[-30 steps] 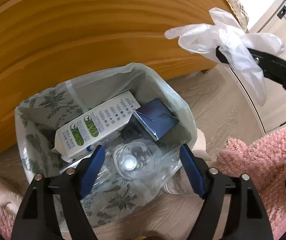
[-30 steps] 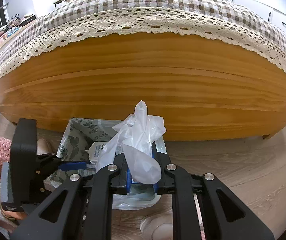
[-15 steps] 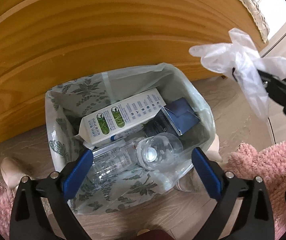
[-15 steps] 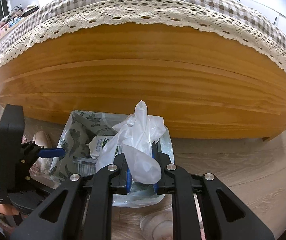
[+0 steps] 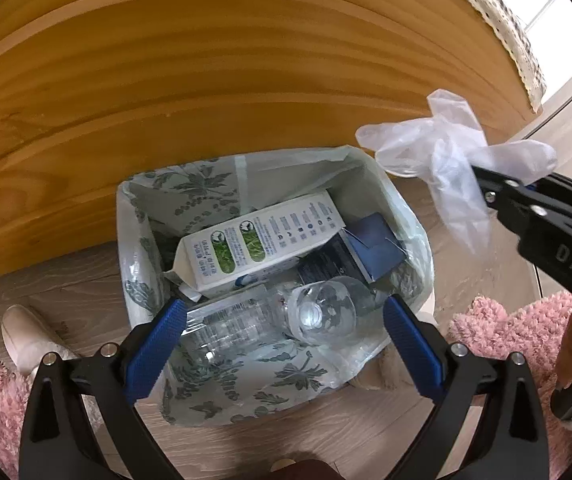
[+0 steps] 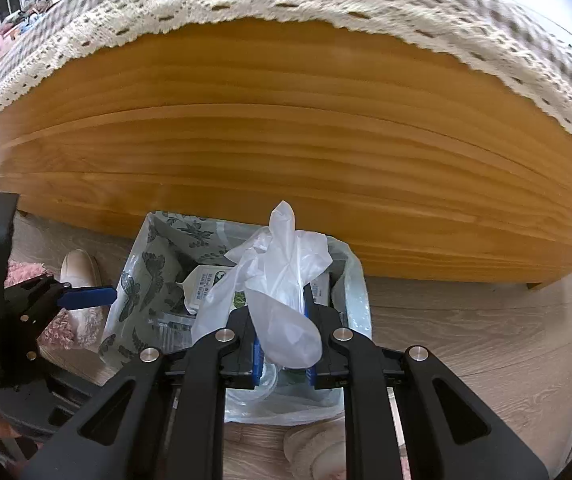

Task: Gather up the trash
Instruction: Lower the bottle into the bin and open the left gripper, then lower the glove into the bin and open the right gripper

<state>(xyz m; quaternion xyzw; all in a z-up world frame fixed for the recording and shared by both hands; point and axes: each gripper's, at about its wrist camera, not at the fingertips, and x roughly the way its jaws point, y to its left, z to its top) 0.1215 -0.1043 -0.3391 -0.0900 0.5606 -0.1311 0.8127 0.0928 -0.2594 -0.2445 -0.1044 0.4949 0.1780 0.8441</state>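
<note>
bottle (image 5: 270,320) and cartons already lie in the lined bin (image 5: 402,216) on the floor beside the wooden table side (image 5: 206,80); left gripper (image 5: 282,340) hangs above its near edge, jaws just swung out to their widest since a moment ago with nothing between them, so its load seems dropped. further right, the right gripper (image 6: 282,354) pinches a crumpled clear plastic glove (image 6: 282,276) between narrow jaws. it has drifted closer over the bin's right rim, so releasing the glove looks like the next step.
</note>
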